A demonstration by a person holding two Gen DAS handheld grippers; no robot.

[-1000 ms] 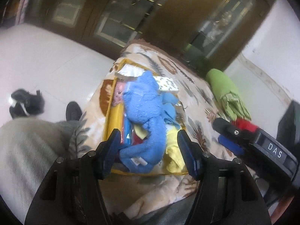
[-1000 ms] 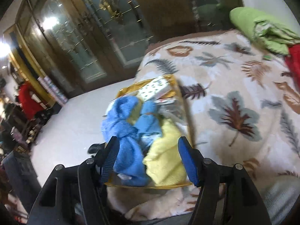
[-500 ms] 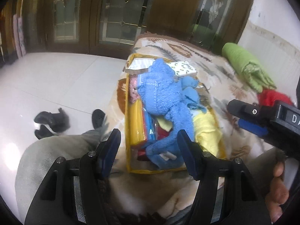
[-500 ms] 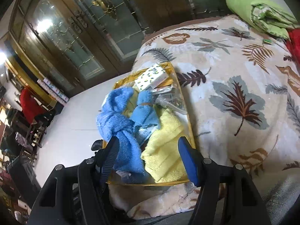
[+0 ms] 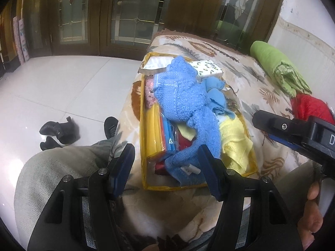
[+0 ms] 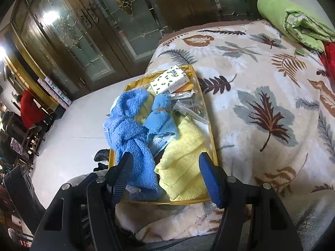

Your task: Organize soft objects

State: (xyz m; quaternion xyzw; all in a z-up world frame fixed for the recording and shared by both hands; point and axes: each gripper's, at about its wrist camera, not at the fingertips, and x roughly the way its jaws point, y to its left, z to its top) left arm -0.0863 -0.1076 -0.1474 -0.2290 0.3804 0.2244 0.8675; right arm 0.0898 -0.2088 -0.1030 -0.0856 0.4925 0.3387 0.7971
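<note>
At the centre of the left wrist view, a clear plastic storage bag with yellow trim (image 5: 144,125) lies on a leaf-patterned beige plush blanket (image 5: 247,79), stuffed with a knotted blue terry towel (image 5: 184,102) and, toward 4 o'clock, a pale yellow terry towel (image 5: 234,142). The left gripper (image 5: 165,163) hangs at 6 o'clock, jaws spread wide, holding nothing. The right gripper (image 5: 272,123) enters at 3 o'clock; its gap cannot be judged here.

In the right wrist view, the right gripper (image 6: 165,171) sits at 6 o'clock, jaws wide apart and empty, above both towels. A folded green quilt (image 6: 293,21) lies at 1 o'clock.
</note>
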